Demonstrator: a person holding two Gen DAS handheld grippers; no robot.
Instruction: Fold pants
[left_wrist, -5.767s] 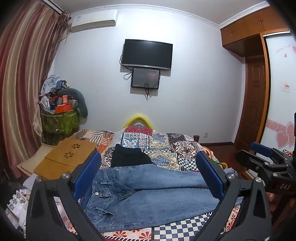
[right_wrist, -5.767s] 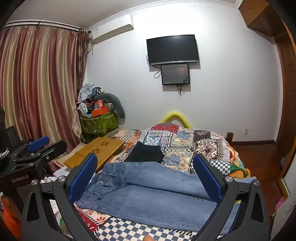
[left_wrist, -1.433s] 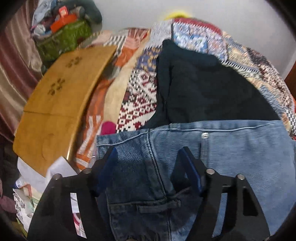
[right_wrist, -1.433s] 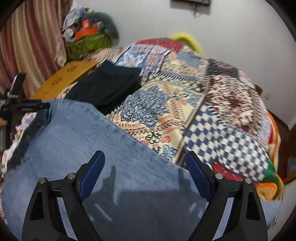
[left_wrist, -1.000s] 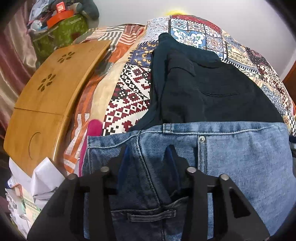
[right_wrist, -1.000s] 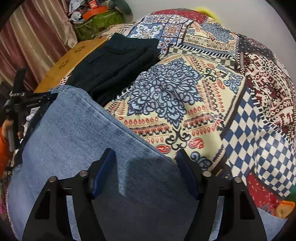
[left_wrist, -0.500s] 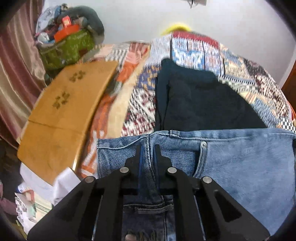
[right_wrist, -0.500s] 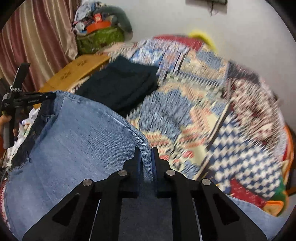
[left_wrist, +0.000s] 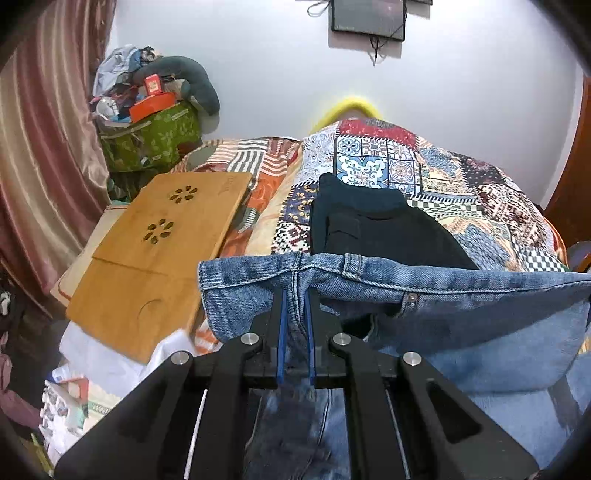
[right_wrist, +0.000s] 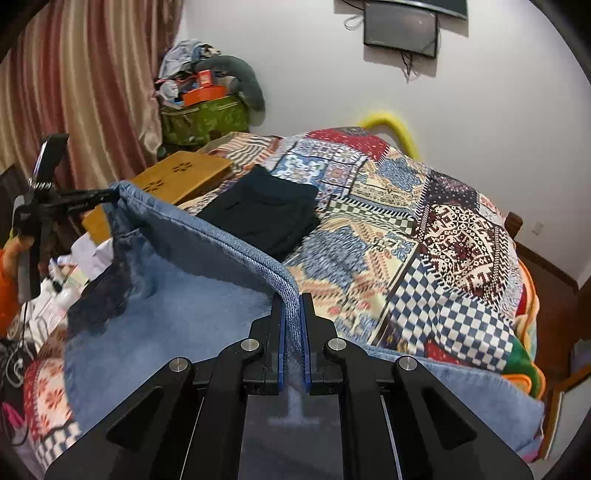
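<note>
Looking along the left gripper (left_wrist: 295, 314), its jaws were closed on the waistband of the blue denim pants (left_wrist: 461, 321), raised above the patchwork quilt bed (left_wrist: 480, 192), near folded dark trousers (left_wrist: 380, 229) and a bamboo lap tray (left_wrist: 166, 251).

From the right wrist view, the right gripper (right_wrist: 291, 325) pinched the pants' edge. Denim seemed heavy and limp, so thick seams looked the safest hold. A red curtain (right_wrist: 92, 92) hung behind.

Your left gripper (left_wrist: 295, 314) and right gripper (right_wrist: 291, 314) both angle downward, jaws clamped tight on denim (left_wrist: 461, 314), held aloft.
</note>
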